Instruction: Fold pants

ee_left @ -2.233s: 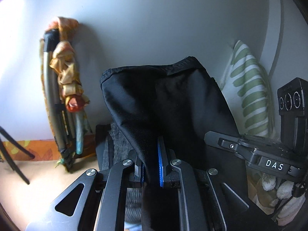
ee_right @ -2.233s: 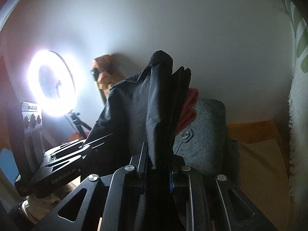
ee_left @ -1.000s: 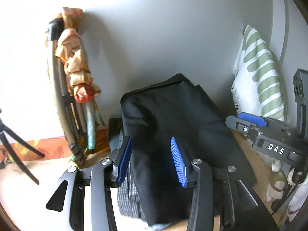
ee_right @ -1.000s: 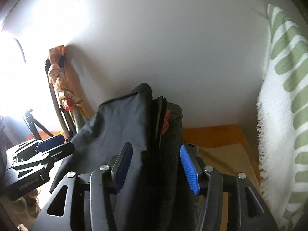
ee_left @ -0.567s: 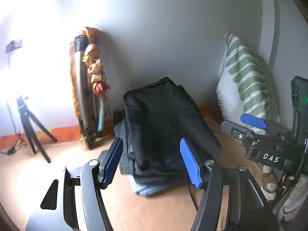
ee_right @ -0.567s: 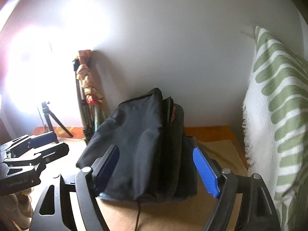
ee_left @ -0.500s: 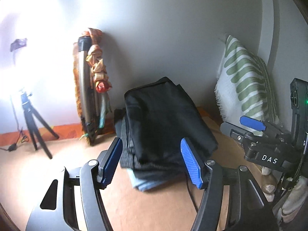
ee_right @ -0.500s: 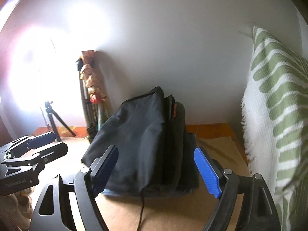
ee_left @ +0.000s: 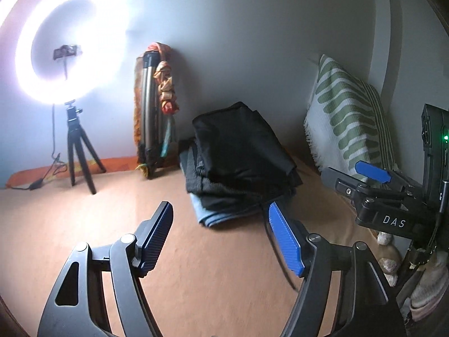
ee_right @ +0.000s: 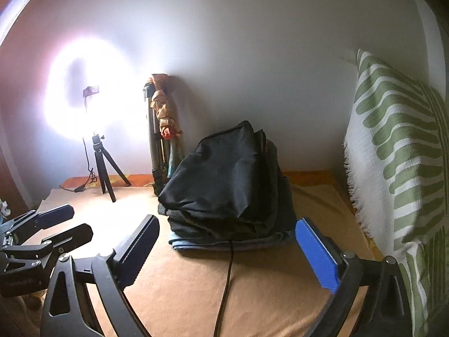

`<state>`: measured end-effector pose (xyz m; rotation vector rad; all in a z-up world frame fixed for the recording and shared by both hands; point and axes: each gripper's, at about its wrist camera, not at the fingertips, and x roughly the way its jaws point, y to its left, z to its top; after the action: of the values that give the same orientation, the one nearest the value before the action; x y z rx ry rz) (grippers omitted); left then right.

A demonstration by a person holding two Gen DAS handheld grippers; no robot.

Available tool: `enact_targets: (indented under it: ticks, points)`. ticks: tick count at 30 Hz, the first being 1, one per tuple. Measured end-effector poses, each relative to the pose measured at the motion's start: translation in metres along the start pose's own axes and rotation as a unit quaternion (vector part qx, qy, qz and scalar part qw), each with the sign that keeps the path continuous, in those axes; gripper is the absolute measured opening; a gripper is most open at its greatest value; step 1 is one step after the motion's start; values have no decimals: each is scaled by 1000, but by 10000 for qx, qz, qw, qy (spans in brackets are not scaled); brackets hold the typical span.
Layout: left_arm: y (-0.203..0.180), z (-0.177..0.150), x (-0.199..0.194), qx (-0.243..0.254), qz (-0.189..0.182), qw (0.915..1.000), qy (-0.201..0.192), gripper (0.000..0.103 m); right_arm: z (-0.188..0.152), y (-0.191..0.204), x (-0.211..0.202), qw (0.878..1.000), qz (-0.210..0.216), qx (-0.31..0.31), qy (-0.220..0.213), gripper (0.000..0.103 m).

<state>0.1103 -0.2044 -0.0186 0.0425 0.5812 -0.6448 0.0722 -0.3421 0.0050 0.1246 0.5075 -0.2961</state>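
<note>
Folded black pants [ee_left: 241,146] sit on the pile ahead of both grippers; left gripper [ee_left: 221,238] and right gripper [ee_right: 233,252] are opening, empty; next, likely a fresh pair

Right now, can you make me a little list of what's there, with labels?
pants: black pants, folded, on top of a pile of clothes
pile: sits on the tan bed cover, near the wall
left gripper: jaws opening, nothing between them
right gripper: jaws opening, nothing between them
pillow: green striped, on the right
ring light: on, left side
</note>
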Motion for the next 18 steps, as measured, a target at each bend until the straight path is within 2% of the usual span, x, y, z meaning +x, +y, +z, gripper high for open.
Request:
enact_targets:
  ticks: [4,18]
  points:
    - [3,-13,-16,-106,102,9999,-40,79,-13,9,-11,10000,64,54,28,102]
    - [4,-46,-43,-14,284,9996,-91,80,-53,25,-30,9998,-143,44,93,103]
